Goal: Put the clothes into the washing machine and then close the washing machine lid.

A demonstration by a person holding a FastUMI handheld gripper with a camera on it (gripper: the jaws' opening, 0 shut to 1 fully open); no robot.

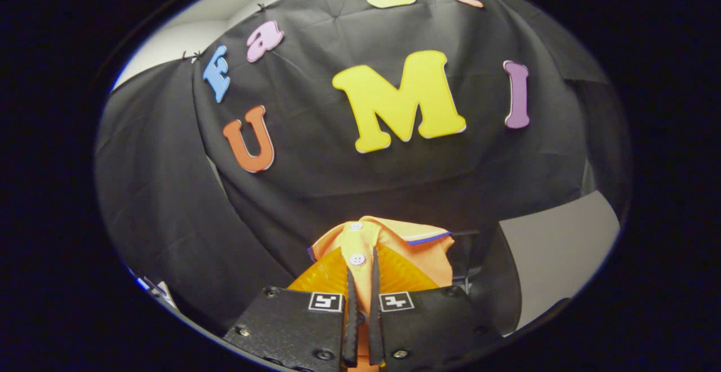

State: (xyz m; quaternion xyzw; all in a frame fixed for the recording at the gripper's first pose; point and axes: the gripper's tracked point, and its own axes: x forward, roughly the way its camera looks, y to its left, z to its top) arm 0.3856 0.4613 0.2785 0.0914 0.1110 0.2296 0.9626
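- The black cloth wall of the booth (pixel 338 191) hangs in soft folds beyond everything else; a pale grey flat panel (pixel 557 248) shows low to one side of it. I cannot tell what that panel belongs to.
- The orange polo shirt with white buttons and a blue-edged collar (pixel 388 248) is lifted off any worktop and held up in front of the wall, bunched just ahead of the fingers, its button placket running down between them.
- The claw (pixel 360 282) is nearly pressed together, pinching the shirt's placket: both fingers (pixel 350 304) bear on the strip of cloth from either side.
- Two white buttons (pixel 356 259) sit on the placket, one just above the fingertips, one higher near the collar.
- Judged from this, the shirt is light, soft and limp; it should drape and swing rather than keep shape. A hold on the doubled, stitched placket looks sound, since thicker cloth slips less than a single layer. Loose parts could snag on the washing machine's opening.
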